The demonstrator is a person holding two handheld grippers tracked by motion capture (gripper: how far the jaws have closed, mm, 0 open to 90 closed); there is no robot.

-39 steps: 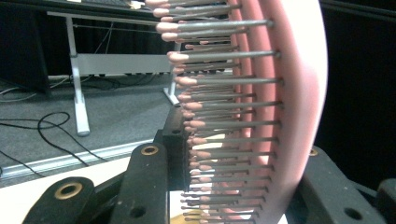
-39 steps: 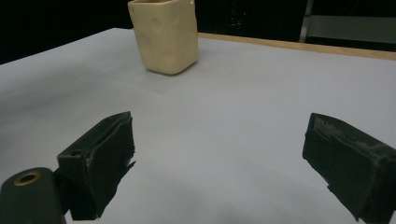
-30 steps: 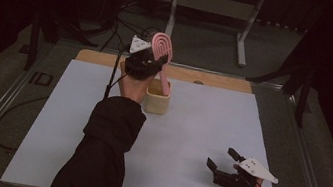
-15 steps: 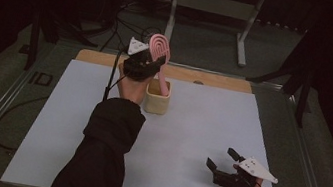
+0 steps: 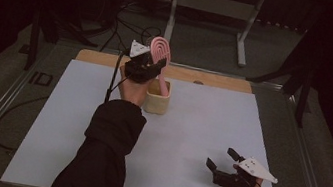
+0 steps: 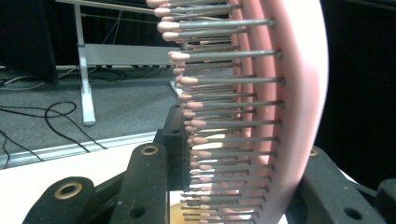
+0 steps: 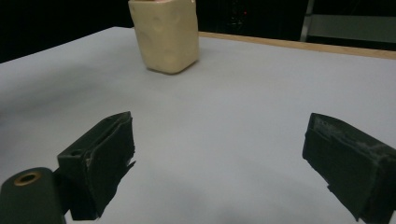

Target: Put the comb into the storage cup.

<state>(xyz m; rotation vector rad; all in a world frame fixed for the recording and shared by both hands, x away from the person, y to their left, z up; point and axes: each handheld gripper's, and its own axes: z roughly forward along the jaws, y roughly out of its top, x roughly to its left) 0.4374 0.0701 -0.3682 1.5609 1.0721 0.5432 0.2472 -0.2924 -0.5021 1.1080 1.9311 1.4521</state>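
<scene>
The left gripper is clamped on a pink hairbrush, w/ the jaws pressing the brush from both sides approx. at the lower part of its head. In the left gripper view the brush stands upright between the jaws: the pink back sits against the jaw at right, and the metal bristles w/ pink tips point toward the jaw at left. The brush head rises well above the jaw tips; its handle runs down below the jaws into a cream cup, which stands directly under the left gripper on the white table. Whether the handle touches the cup bottom cannot be told. The right gripper rests low at the near right part of the table, well apart from the cup, w/ jaws wide open and nothing between them. In the right gripper view the cup stands well ahead of the jaw tips, slightly toward the jaw at left, w/ bare table surface in the gap between the jaws. A person's dark sleeve leads up to the left gripper.
</scene>
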